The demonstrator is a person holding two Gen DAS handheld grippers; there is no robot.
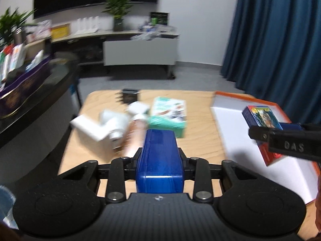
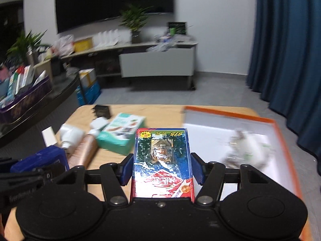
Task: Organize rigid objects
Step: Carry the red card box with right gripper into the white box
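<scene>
My left gripper point(image 1: 159, 152) is shut on a glossy blue case point(image 1: 159, 170), which hides its fingertips, above the wooden table point(image 1: 200, 120). In the right wrist view the same case point(image 2: 40, 158) shows at lower left. My right gripper point(image 2: 162, 168) is shut on a red and blue tiger-print box point(image 2: 162, 150), with a blue pad against each long side. That box point(image 1: 260, 116) hangs over the near left part of the orange-rimmed white tray point(image 2: 230, 112). A blurred pale item point(image 2: 246, 150) lies inside the tray.
On the table to the left lie a teal box point(image 2: 120, 132), a copper tube point(image 2: 84, 152), white boxes point(image 1: 90, 128), a white bottle point(image 2: 70, 135) and a small black box point(image 1: 130, 95). A dark counter point(image 1: 40, 100) stands left. Blue curtain point(image 1: 280, 40) hangs right.
</scene>
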